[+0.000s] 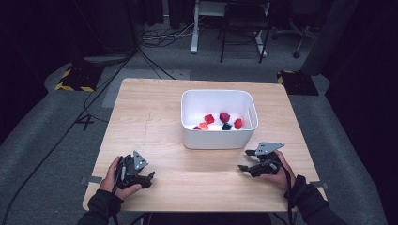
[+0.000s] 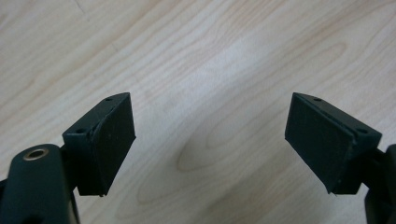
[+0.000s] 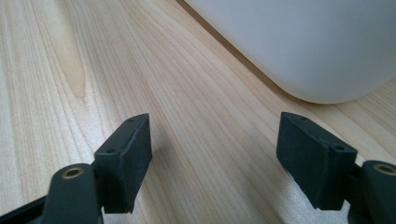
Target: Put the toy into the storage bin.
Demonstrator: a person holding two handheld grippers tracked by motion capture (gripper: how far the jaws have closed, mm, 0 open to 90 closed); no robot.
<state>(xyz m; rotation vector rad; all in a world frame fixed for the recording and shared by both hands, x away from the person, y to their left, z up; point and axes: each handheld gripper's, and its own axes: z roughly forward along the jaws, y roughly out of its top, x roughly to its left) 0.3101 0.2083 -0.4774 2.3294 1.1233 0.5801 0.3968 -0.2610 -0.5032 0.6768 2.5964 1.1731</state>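
Observation:
A white bin (image 1: 219,138) stands on the wooden table (image 1: 150,117) and holds several small red, orange and dark pieces (image 1: 224,117). At the table's front left, a hand holds my left gripper (image 1: 151,178) low over the wood. In the left gripper view its jaws (image 2: 210,140) stand open over bare wood grain. My right gripper (image 1: 248,160) rests at the front right, just in front of the bin's near right corner. Its jaws (image 3: 215,156) are open with nothing between them, and the bin's white wall (image 3: 299,42) rises close ahead.
The table's front edge (image 1: 197,209) runs just below both hands. Beyond the table lie grey carpet, cables, yellow-black floor markers (image 1: 75,79) and chair legs (image 1: 241,44).

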